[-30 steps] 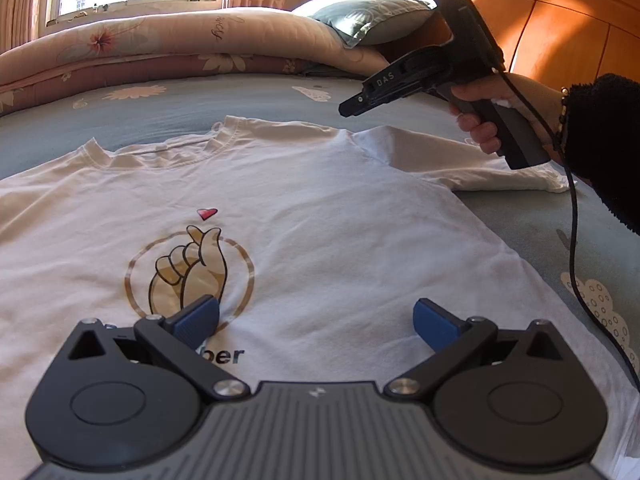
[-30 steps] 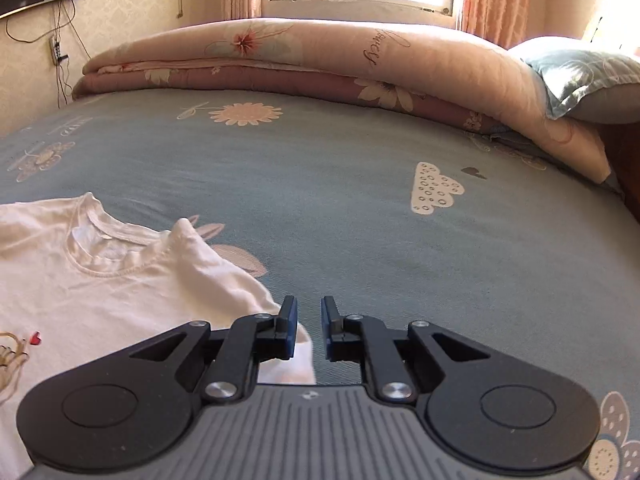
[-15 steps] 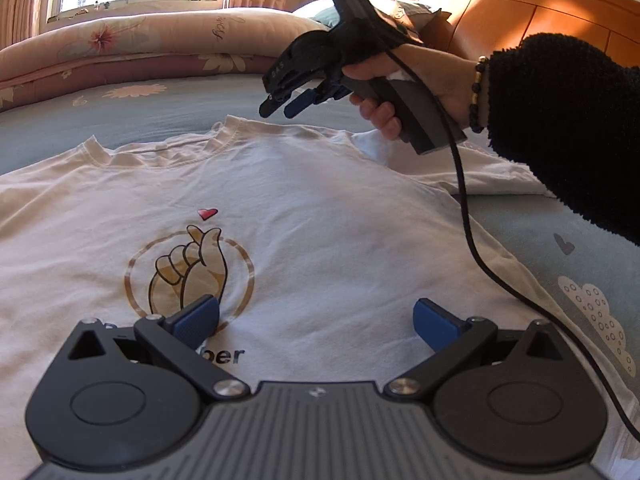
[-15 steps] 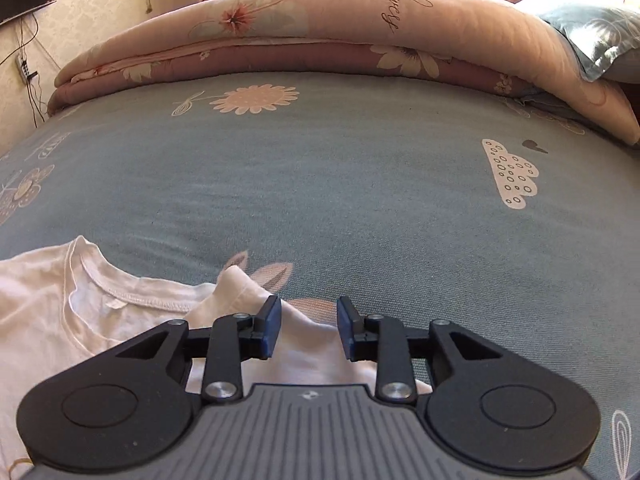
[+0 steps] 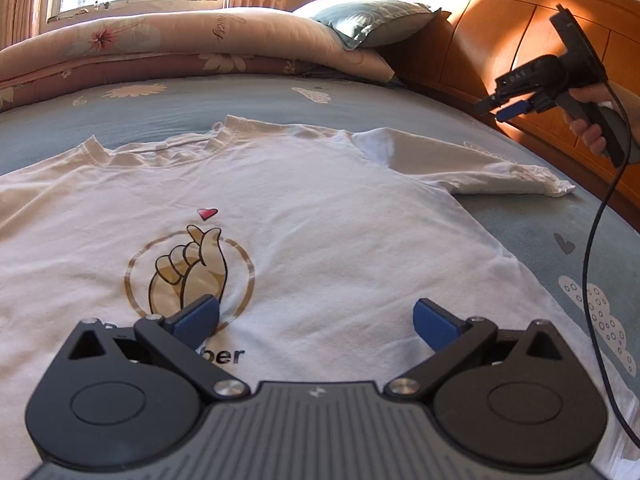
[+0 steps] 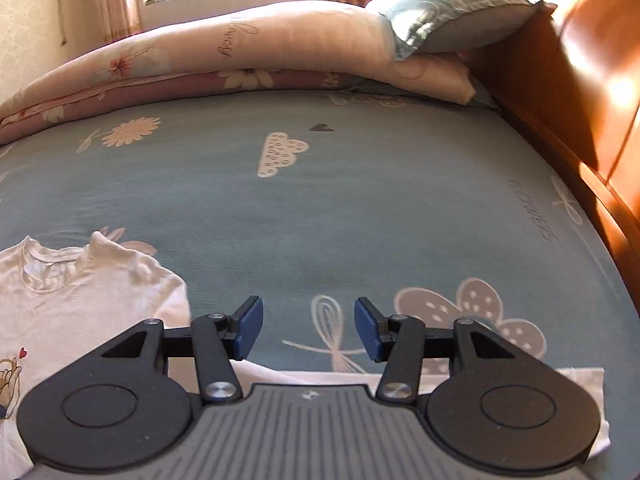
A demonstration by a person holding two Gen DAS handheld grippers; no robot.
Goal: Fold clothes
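A white T-shirt (image 5: 328, 216) with a finger-heart print lies flat, front up, on the blue-grey bedsheet. Its right sleeve (image 5: 472, 168) stretches out toward the headboard. My left gripper (image 5: 316, 318) hovers open over the shirt's lower chest, nothing between its blue pads. My right gripper (image 5: 502, 110), held by a hand, hangs in the air above and beyond the sleeve's end. In the right wrist view the right gripper (image 6: 308, 328) has its jaws opening, with only bedsheet seen between them. The shirt's collar (image 6: 44, 268) is at the left and the sleeve (image 6: 576, 380) lies under the gripper body.
A rolled floral quilt (image 5: 168, 48) and a grey-green pillow (image 5: 372, 20) lie along the far side of the bed. The wooden headboard (image 5: 520, 28) rises at the right. A black cable (image 5: 592, 248) hangs from the right gripper across the sheet (image 6: 360, 208).
The right gripper swung from over the shirt's shoulder out to the right, past the sleeve's end, and its jaws spread wider. The left gripper and the shirt stayed still.
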